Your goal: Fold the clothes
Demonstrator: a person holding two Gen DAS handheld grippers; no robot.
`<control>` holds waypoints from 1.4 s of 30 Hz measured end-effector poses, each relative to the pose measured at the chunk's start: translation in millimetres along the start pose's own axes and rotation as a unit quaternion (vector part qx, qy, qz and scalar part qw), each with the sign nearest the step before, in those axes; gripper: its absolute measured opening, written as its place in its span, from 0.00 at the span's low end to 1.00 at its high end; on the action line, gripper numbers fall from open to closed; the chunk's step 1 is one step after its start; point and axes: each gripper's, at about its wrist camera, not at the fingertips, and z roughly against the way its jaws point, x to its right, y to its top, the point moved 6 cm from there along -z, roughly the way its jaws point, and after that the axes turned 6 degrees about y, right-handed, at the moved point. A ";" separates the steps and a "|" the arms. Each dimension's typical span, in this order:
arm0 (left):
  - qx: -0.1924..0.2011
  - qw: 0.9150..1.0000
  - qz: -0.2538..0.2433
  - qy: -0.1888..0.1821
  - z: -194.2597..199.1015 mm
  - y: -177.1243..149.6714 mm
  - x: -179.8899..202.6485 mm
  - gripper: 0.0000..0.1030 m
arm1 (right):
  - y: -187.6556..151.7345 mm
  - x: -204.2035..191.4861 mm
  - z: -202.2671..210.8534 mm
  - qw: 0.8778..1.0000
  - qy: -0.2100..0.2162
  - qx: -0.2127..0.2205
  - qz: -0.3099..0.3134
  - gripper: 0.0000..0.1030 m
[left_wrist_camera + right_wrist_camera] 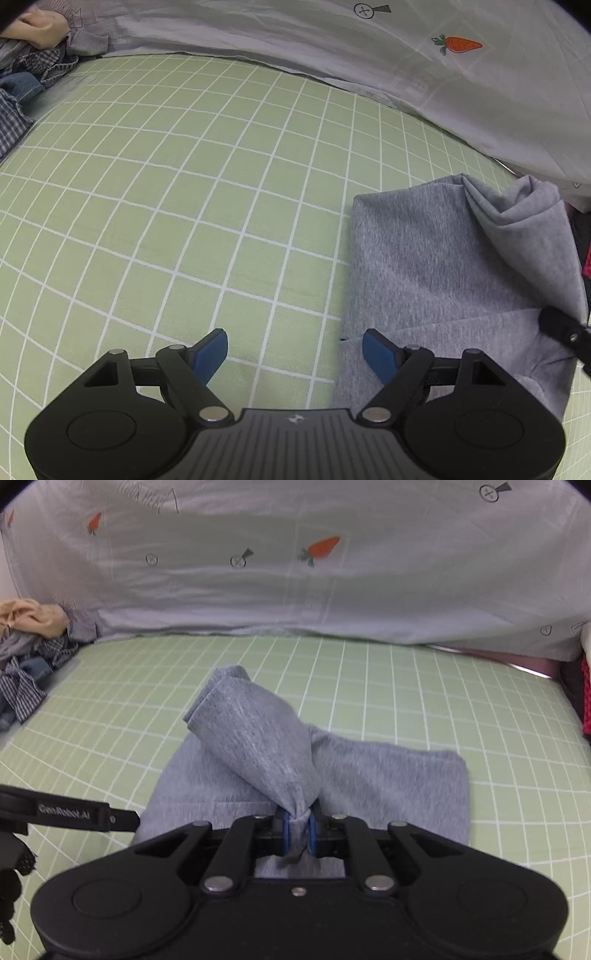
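A grey garment (388, 782) lies partly folded on the green checked sheet (406, 686). My right gripper (298, 830) is shut on a bunched part of it, and a lifted fold (243, 731) rises from the jaws over the flat part. In the left wrist view the garment (443, 266) lies at the right with its raised fold (524, 210). My left gripper (295, 350) is open and empty above the sheet, its right fingertip (376, 350) over the garment's left edge. The left gripper's body (74, 814) shows in the right wrist view.
A pile of other clothes, checked and denim (26, 672), lies at the far left, also in the left wrist view (22, 81). A grey sheet with carrot prints (317, 550) hangs behind. A red item (585, 698) sits at the right edge.
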 end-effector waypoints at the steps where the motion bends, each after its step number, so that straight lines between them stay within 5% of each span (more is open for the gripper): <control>1: 0.005 1.000 -0.005 -0.001 1.5 1.2 3.5 0.78 | 5.1 8.0 4.7 1.000 0.007 0.008 -0.015 0.10; 4: 0.016 1.000 -0.024 -0.002 5.0 2.3 15.4 0.78 | 12.7 51.8 12.6 0.995 0.027 0.024 -0.095 0.11; 6: 0.017 0.999 -0.036 -0.002 4.7 -0.2 21.0 0.78 | 6.6 80.5 3.3 0.993 0.005 0.013 -0.117 0.20; 9: 0.014 0.999 -0.043 0.001 2.1 -4.2 25.9 0.78 | -15.5 120.7 -18.1 0.986 -0.103 -0.048 -0.125 0.33; 12: 0.014 0.999 -0.046 0.004 2.0 -6.3 29.4 0.78 | -24.6 121.5 -10.2 0.982 -0.110 -0.032 -0.149 0.54; 15: 0.018 0.999 -0.050 0.006 3.2 -7.0 34.0 0.78 | -31.2 99.4 -6.9 0.987 -0.097 -0.027 -0.126 0.66; 20: 0.022 0.997 -0.068 0.008 6.5 -12.7 39.0 0.78 | -70.1 85.7 -10.7 0.985 -0.123 -0.091 -0.077 0.66; 25: 0.015 0.997 -0.082 0.004 4.2 -15.9 42.8 0.79 | -86.5 93.3 8.4 0.983 -0.113 -0.093 -0.109 0.69; 31: 0.010 0.993 -0.110 -0.027 -4.7 -9.2 65.1 0.84 | -60.7 100.3 7.9 0.984 -0.104 -0.058 -0.133 0.82; 42: -0.024 0.990 -0.117 -0.073 -38.6 2.3 99.0 0.84 | -39.4 110.5 -34.6 0.980 -0.062 -0.087 -0.169 0.86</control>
